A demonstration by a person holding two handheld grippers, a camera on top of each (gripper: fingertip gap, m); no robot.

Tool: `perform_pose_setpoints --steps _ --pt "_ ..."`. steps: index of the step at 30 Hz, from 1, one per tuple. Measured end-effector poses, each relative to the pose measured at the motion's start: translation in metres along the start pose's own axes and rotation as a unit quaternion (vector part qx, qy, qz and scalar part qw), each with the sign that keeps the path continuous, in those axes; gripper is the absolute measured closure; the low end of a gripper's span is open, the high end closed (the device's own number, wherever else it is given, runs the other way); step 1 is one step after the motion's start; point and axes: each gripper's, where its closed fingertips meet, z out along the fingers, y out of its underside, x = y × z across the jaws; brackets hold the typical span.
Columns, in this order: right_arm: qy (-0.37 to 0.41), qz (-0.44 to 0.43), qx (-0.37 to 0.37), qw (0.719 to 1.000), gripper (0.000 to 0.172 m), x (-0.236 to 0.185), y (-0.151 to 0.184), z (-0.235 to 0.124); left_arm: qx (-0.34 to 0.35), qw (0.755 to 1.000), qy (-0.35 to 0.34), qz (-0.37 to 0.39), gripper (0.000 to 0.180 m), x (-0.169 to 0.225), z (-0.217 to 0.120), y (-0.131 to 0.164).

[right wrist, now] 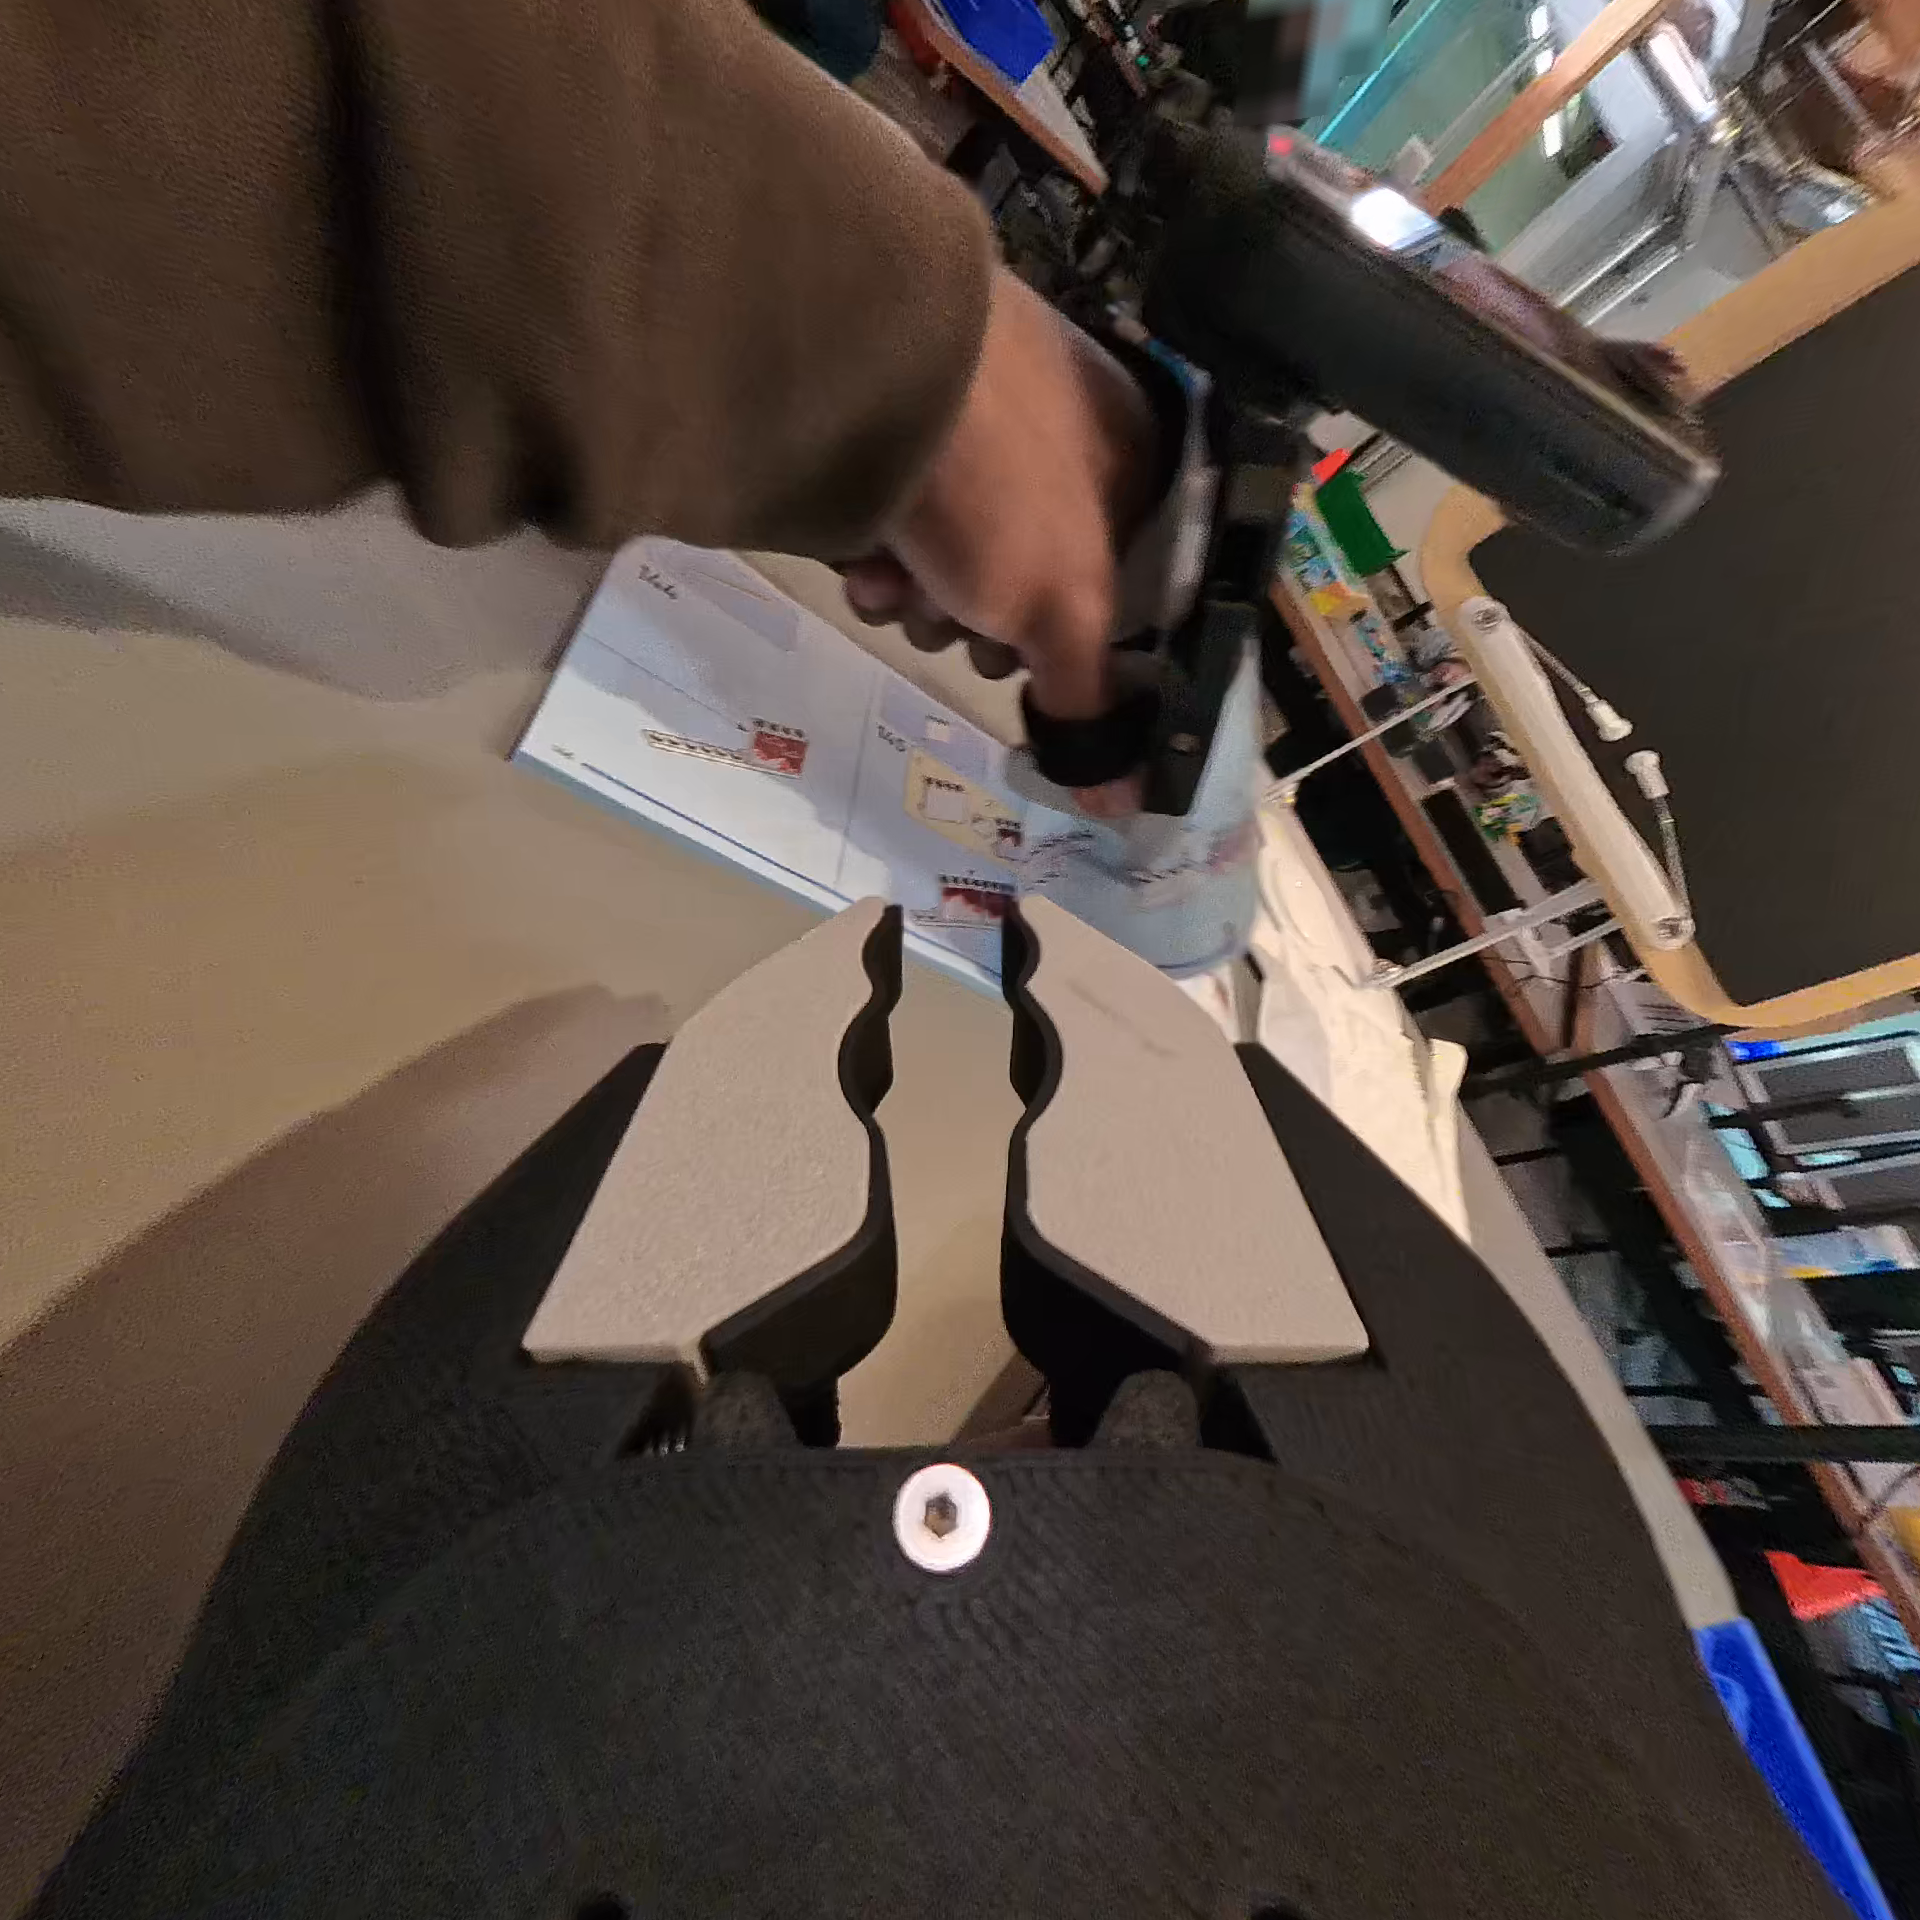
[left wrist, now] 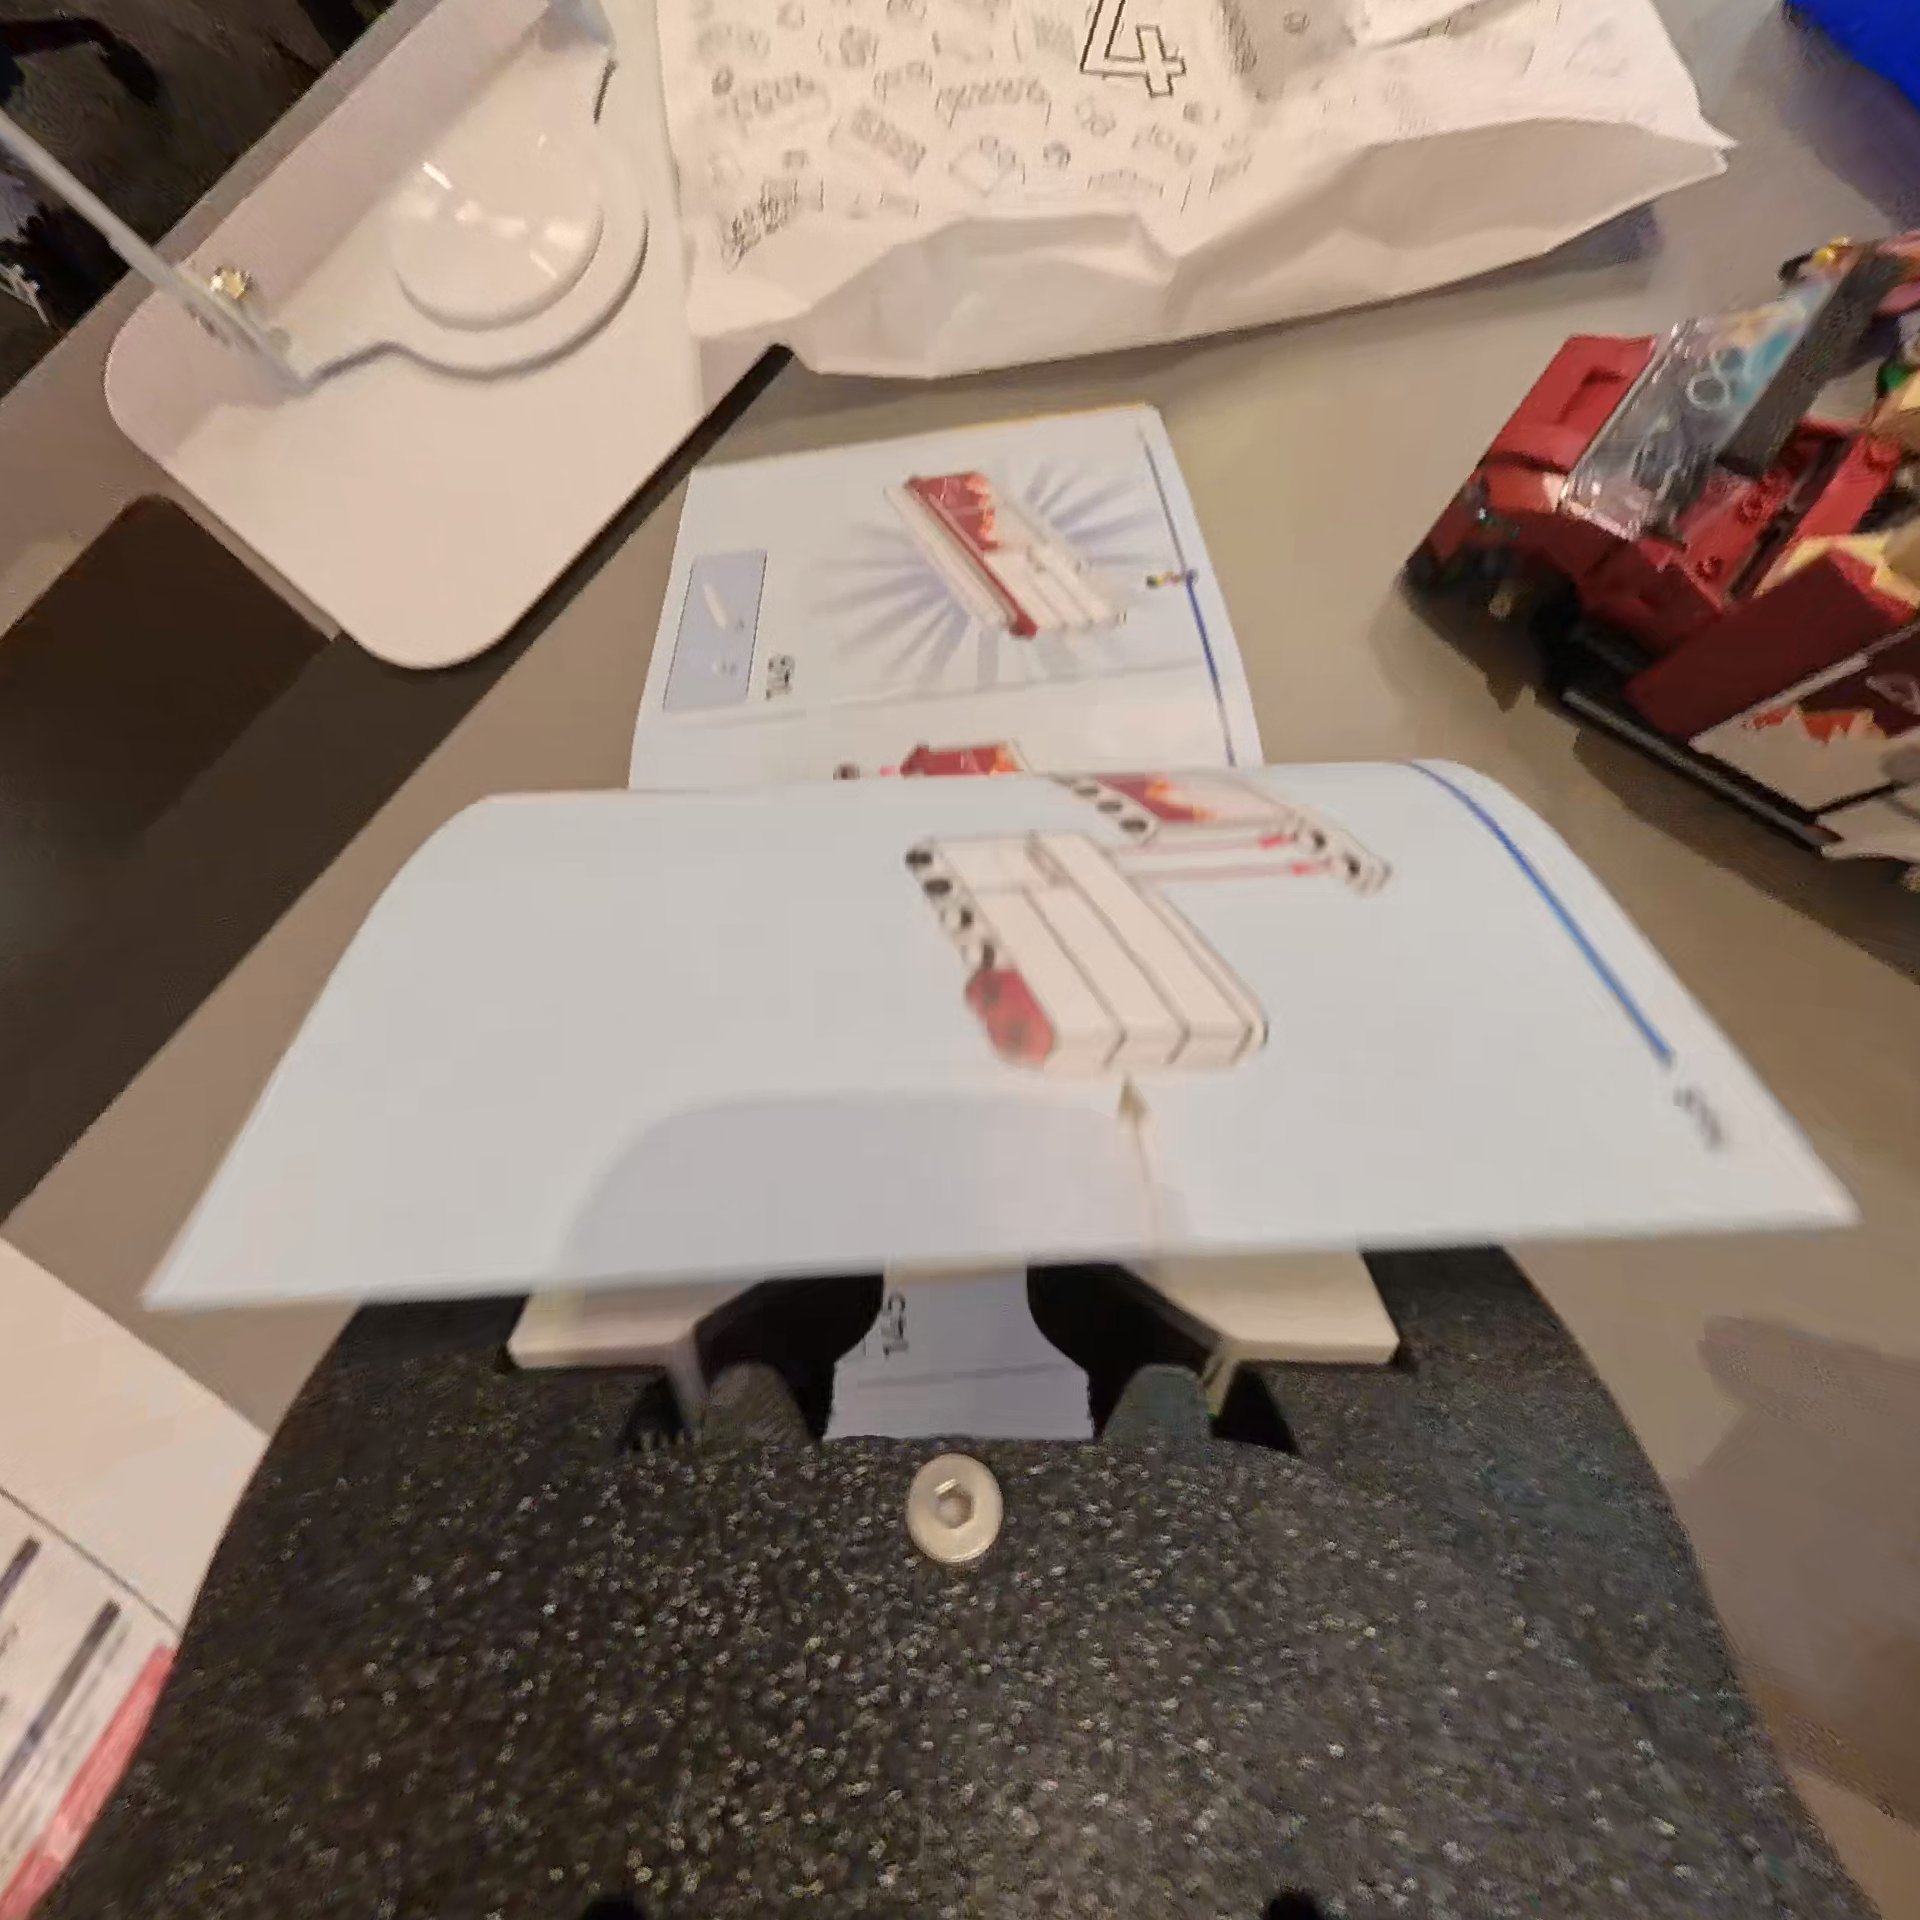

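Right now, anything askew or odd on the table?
Yes. One page of the open booklet is lifted and bowed over the left gripper, hiding its fingers, not lying flat. The white paper bag behind is crumpled. The right gripper hangs open, holding nothing. Nothing looks spilled.

Your views are evenly lit indoors — motion blur smears the lifted booklet page (left wrist: 727, 1039) and sleeve (right wrist: 468, 260), edges fisheye-bent
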Motion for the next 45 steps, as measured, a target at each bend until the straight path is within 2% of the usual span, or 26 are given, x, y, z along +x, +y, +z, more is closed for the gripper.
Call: perform_pose_setpoints --steps 1,7,11,15,17,20,23,28,32,38,42,45 --pt "-0.011 0.009 -0.001 1.000 0.153 -0.003 0.001 0.000 -0.003 1.000 0.001 0.004 0.153 0.000 0.005 -0.006" --pt "-0.042 0.023 -0.016 0.999 0.152 -0.018 0.018 0.006 -0.017 0.999 -0.012 0.028 0.151 -0.003 0.027 -0.031" --pt "-0.053 0.011 -0.017 0.998 0.152 -0.030 0.021 0.006 0.011 0.999 -0.033 0.019 0.148 -0.011 0.015 -0.032" --pt "-0.057 0.008 -0.013 0.998 0.152 -0.036 0.021 0.006 0.032 0.998 -0.042 0.029 0.146 -0.017 -0.014 -0.008" --pt "-0.061 0.009 -0.015 0.998 0.152 -0.038 0.022 0.007 0.002 0.999 -0.019 0.031 0.146 -0.011 -0.019 0.016" --pt "-0.069 0.005 -0.022 0.997 0.152 -0.044 0.026 0.012 -0.053 0.998 0.003 0.042 0.146 -0.002 -0.010 0.043" --pt "-0.073 0.001 -0.029 0.997 0.152 -0.048 0.029 0.015 -0.064 0.997 0.006 0.051 0.146 0.003 0.004 0.041" --pt "-0.071 -0.004 -0.035 0.997 0.152 -0.049 0.034 0.019 -0.037 0.999 -0.002 0.038 0.146 0.004 0.013 0.018" --pt "-0.074 -0.004 -0.037 0.997 0.151 -0.051 0.038 0.021 -0.006 1.000 -0.021 0.021 0.146 -0.004 0.003 0.021" --pt "-0.085 0.014 -0.032 0.996 0.151 -0.056 0.040 0.025 0.080 0.994 -0.068 -0.006 0.142 -0.031 -0.035 0.055" --pt "-0.108 0.036 -0.033 0.993 0.148 -0.064 0.042 0.032 0.113 0.992 -0.040 -0.041 0.121 -0.036 -0.060 0.089" --pt "-0.100 0.029 -0.035 0.994 0.144 -0.063 0.041 0.037 0.134 0.988 -0.036 -0.066 0.116 -0.043 -0.073 0.107"
